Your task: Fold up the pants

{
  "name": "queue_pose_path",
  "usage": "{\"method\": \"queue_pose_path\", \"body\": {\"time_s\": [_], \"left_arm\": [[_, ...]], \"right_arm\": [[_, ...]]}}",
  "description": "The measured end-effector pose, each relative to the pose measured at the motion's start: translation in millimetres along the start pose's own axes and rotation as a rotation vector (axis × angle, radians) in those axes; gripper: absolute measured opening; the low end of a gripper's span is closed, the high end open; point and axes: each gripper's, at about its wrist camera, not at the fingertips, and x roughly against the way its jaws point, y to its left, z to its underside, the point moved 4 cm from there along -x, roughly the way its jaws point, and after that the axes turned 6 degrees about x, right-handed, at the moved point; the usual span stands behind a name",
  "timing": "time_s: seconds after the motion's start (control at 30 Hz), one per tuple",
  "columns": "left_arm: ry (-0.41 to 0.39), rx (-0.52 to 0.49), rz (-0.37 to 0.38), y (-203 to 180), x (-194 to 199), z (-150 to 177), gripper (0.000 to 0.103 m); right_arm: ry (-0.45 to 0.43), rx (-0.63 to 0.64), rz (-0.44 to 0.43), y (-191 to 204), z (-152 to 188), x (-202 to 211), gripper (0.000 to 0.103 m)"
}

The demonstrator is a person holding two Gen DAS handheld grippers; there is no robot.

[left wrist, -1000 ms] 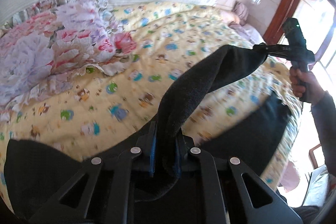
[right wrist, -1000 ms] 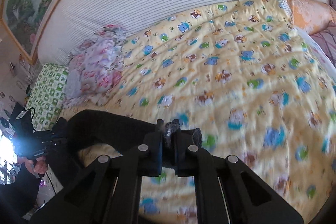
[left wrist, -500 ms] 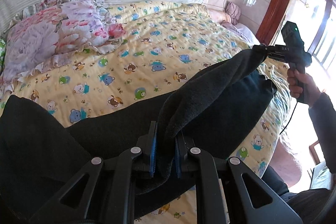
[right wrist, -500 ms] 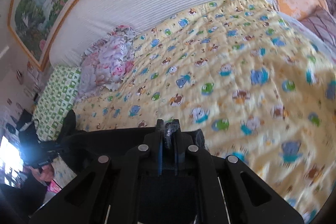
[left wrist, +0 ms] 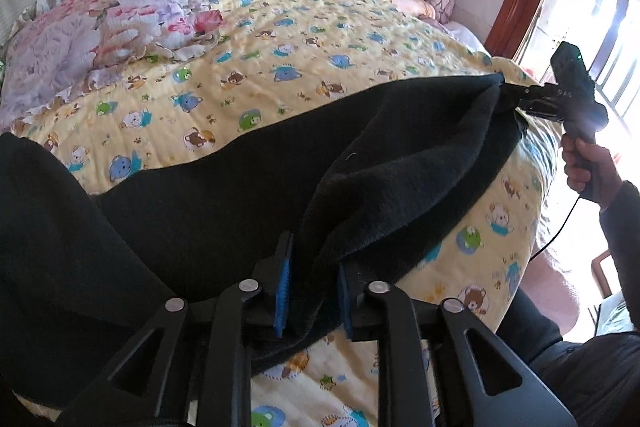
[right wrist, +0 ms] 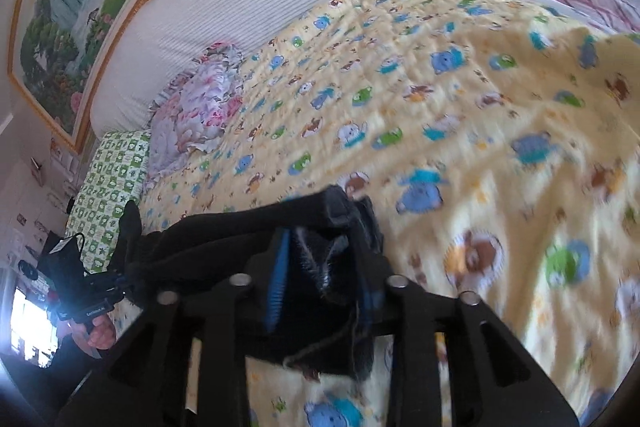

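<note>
- Releasing is the step in hand: the left gripper (left wrist: 312, 291) has its jaws opening, and a fold of the black fleece pants (left wrist: 224, 211) sits loose between the blue pads, with a gap on each side.
- The right gripper (right wrist: 324, 279) is opening too; the other end of the pants (right wrist: 320, 227) lies bunched between its pads and is no longer pinched.
- A second ago both grippers were clamped on the cloth and carried it stretched in the air above the yellow quilted bedspread with cartoon animals (left wrist: 320, 39). Now the pants rest on this bedspread near the front edge of the bed, as a long dark band from one gripper to the other.
- The upper layer seems laid over a lower layer, so I judge one fold is just put down.
- The flowered pink pillow (left wrist: 100, 27) lies well apart.
- Next, the grippers must probably draw back without dragging the cloth.
</note>
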Motion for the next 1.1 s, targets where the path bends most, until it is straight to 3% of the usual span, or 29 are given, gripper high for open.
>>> {"method": "queue_pose_path", "body": {"time_s": [0.07,0.13,0.2,0.3,0.47,0.97,1.1], "left_arm": [[-0.002,-0.003,0.008,-2.6,3.4,3.0,0.036],[-0.012,-0.008,0.013,-5.2,9.8,5.8,0.042],[-0.024,-0.007,0.028,-6.8,18.5,7.8,0.046],[-0.046,0.006,0.038,-4.8,31.0,8.4,0.053],[-0.094,0.044,0.021,6.8,51.6,5.3,0.054],[-0.204,0.304,-0.136,121.4,102.4,-8.3,0.059],[-0.214,0.363,-0.16,160.3,113.2,-19.1,0.069]], "right_arm": [[0.002,0.005,0.03,1.8,5.0,5.5,0.055],[0.006,0.031,0.114,3.7,8.9,12.2,0.065],[-0.003,0.048,0.144,7.0,10.8,20.5,0.065],[-0.049,0.058,0.12,19.6,9.0,37.9,0.065],[-0.074,0.126,0.1,51.5,-1.5,44.6,0.065],[0.071,0.245,-0.147,164.9,4.1,-49.5,0.065],[0.112,0.27,-0.203,192.2,9.0,-72.5,0.065]]}}
